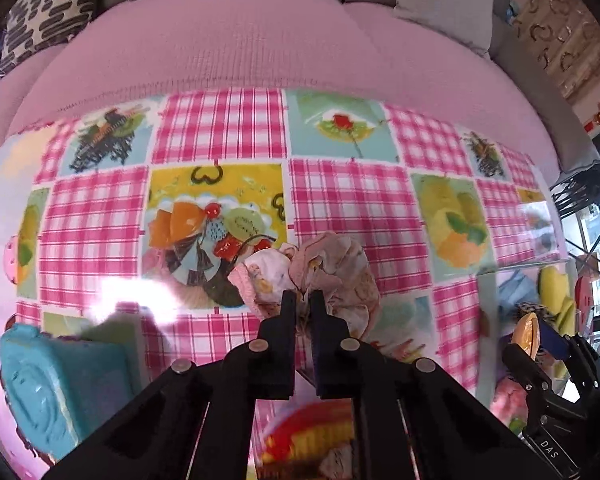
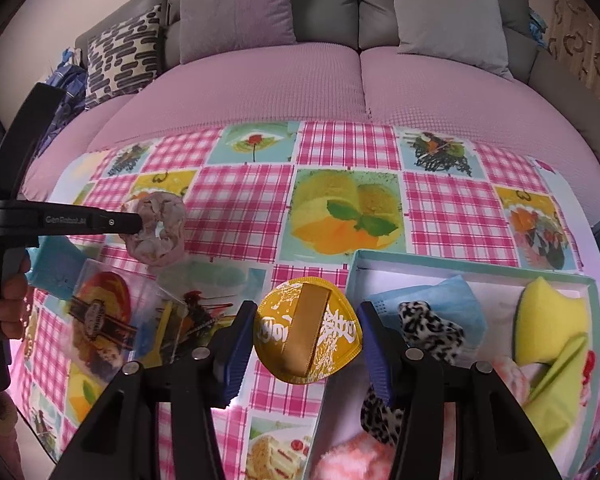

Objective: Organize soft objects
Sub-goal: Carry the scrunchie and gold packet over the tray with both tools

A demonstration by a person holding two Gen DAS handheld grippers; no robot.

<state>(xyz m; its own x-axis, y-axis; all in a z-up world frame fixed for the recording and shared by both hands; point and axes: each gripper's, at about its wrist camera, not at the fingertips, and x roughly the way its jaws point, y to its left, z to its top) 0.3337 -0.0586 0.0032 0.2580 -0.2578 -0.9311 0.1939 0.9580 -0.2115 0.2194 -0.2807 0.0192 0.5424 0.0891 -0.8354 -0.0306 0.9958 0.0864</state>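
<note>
Left hand-held gripper (image 1: 302, 300): closed on the pink scrunchie (image 1: 332, 276), over the checked bench (image 1: 220, 132); side reads "GenRobot.AI".
Right hand-held gripper (image 2: 306, 340): gripping a yellow powder puff (image 2: 306, 340), white lettering illegible, beside the box (image 2: 420, 262).
Tag: "DAS".

One pink scrunchie (image 2: 160, 232), one yellow puff (image 2: 306, 340), two leopard scrunchies (image 2: 428, 330), one box (image 2: 480, 266).

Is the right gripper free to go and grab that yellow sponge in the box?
Probably not yet: the right gripper already holds a round yellow puff between its jaws. The yellow sponge lies uncovered in the box, so the path itself looks open.
</note>
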